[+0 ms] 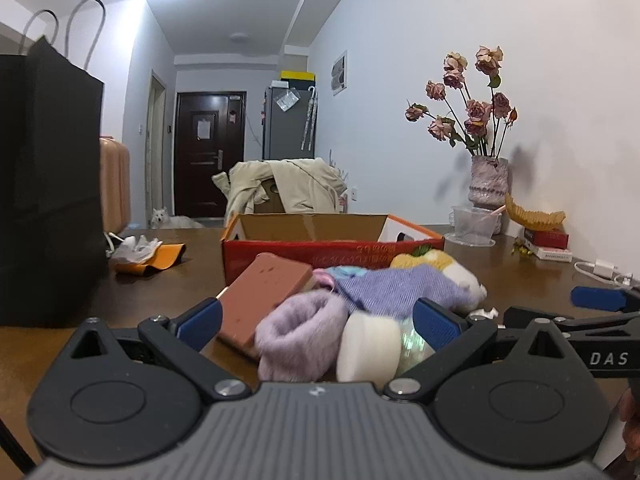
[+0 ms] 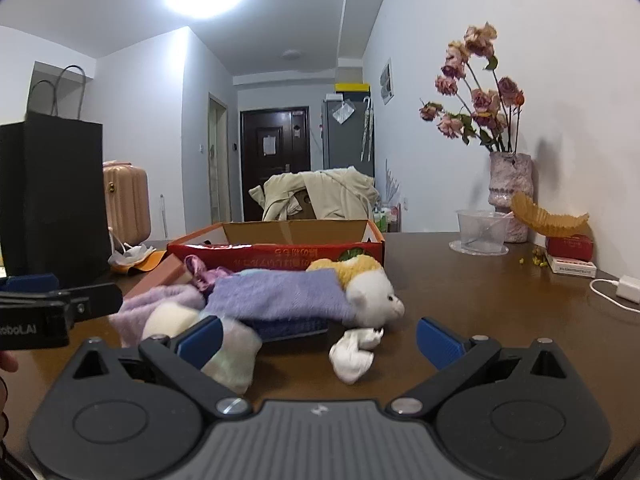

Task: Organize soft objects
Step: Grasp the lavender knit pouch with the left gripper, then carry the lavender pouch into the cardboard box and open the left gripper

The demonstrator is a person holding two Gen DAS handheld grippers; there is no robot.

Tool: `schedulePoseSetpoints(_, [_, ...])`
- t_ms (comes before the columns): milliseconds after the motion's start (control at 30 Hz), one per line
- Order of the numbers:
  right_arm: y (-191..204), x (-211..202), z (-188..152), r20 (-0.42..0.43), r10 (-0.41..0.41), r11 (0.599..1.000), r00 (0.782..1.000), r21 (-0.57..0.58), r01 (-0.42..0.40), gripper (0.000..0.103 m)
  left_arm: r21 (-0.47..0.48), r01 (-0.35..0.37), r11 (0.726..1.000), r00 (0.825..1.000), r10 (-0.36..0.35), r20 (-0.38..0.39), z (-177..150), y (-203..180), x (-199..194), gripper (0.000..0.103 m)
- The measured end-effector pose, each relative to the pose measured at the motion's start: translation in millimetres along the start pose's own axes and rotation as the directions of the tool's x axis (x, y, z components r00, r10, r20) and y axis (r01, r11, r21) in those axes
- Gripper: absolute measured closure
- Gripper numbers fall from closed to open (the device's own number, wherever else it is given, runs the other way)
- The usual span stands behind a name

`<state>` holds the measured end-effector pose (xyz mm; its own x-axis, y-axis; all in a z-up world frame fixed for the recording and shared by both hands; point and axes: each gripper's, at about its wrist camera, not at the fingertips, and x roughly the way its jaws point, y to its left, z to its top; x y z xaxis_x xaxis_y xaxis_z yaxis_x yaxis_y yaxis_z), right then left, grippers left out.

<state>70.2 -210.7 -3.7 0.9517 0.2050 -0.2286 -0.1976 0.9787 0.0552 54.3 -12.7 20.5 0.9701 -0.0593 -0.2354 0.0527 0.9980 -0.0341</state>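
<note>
A pile of soft things lies on the brown table in front of a red cardboard box (image 1: 332,250) (image 2: 276,249). The pile holds a lilac fuzzy sock (image 1: 298,336) (image 2: 156,304), a purple knit cloth (image 1: 400,290) (image 2: 276,294), a white and yellow plush toy (image 2: 370,290) (image 1: 460,276), a white round sponge (image 1: 368,346), a brown sponge block (image 1: 262,296) and a pale iridescent pouch (image 2: 234,356). A white crumpled sock (image 2: 354,354) lies alone. My left gripper (image 1: 316,320) is open around the lilac sock and sponge. My right gripper (image 2: 318,336) is open, the white sock between its fingers.
A tall black paper bag (image 1: 44,184) stands at the left. An orange cloth with white paper (image 1: 148,258) lies beside it. A vase of dried roses (image 1: 488,182), a clear plastic cup (image 1: 476,222), books and a white charger (image 2: 628,288) sit along the right wall.
</note>
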Motion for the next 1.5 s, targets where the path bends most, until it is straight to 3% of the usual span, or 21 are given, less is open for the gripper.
schedulePoseSetpoints(100, [-12,23,18,-0.041,0.034,0.999,0.999,0.03,-0.033,0.015,-0.055,0.054,0.997,0.998,-0.056,-0.025,20,0,22,0.001])
schedulePoseSetpoints(200, [-21,50,33,-0.075,0.074,0.997,0.994,0.027,-0.072,0.031,-0.122,0.12,0.985,0.985,-0.134,-0.113,38,-1,58,0.026])
schedulePoseSetpoints(267, [-28,72,42,-0.109,0.113,0.993,0.988,0.046,-0.108,0.04,-0.148,0.142,0.979,0.964,-0.17,-0.202,45,-3,86,0.045])
schedulePoseSetpoints(333, [-36,93,48,-0.141,0.167,0.984,0.976,0.087,-0.156,0.046,-0.154,0.141,0.978,0.943,-0.18,-0.28,47,-8,114,0.047])
schedulePoseSetpoints(467, [-44,136,51,-0.207,0.251,0.967,0.945,0.101,-0.234,0.046,-0.149,0.134,0.98,0.919,-0.18,-0.351,43,-13,152,0.029])
schedulePoseSetpoints(500, [-45,147,50,-0.232,0.267,0.963,0.935,0.111,-0.247,0.046,-0.16,0.148,0.976,0.911,-0.197,-0.363,42,-15,159,0.029])
schedulePoseSetpoints(533, [-47,154,50,-0.241,0.279,0.958,0.929,0.131,-0.253,0.046,-0.173,0.149,0.974,0.905,-0.204,-0.372,40,-15,165,0.034])
schedulePoseSetpoints(567, [-50,160,50,-0.241,0.301,0.95,0.923,0.163,-0.268,0.046,-0.191,0.156,0.969,0.898,-0.22,-0.382,40,-14,171,0.052])
schedulePoseSetpoints(667, [-56,171,48,-0.261,0.362,0.923,0.895,0.233,-0.305,0.051,-0.238,0.196,0.951,0.869,-0.281,-0.408,35,-12,180,0.084])
schedulePoseSetpoints(700, [-57,171,47,-0.26,0.379,0.915,0.888,0.251,-0.317,0.056,-0.253,0.2,0.947,0.866,-0.291,-0.406,35,-12,179,0.085])
schedulePoseSetpoints(767, [-57,167,47,-0.242,0.392,0.907,0.888,0.26,-0.33,0.076,-0.25,0.203,0.947,0.878,-0.289,-0.381,37,-12,170,0.094])
schedulePoseSetpoints(833, [-52,158,51,-0.241,0.363,0.923,0.9,0.224,-0.313,0.083,-0.231,0.218,0.948,0.894,-0.289,-0.342,45,-14,157,0.098])
schedulePoseSetpoints(1067, [-45,96,91,-0.098,0.35,0.928,0.932,0.175,-0.33,0.086,-0.208,0.299,0.931,0.924,-0.337,-0.18,100,-12,104,0.099])
schedulePoseSetpoints(1200, [-38,84,131,-0.037,0.338,0.937,0.94,0.112,-0.332,0.087,-0.176,0.344,0.922,0.923,-0.366,-0.117,145,-9,101,0.099])
schedulePoseSetpoints(1367, [-37,128,186,-0.03,0.341,0.936,0.94,0.102,-0.336,0.087,-0.196,0.354,0.915,0.918,-0.38,-0.117,198,2,152,0.099])
schedulePoseSetpoints(1500, [-45,212,216,-0.12,0.328,0.942,0.937,0.108,-0.316,0.087,-0.213,0.342,0.915,0.908,-0.381,-0.175,217,8,231,0.099])
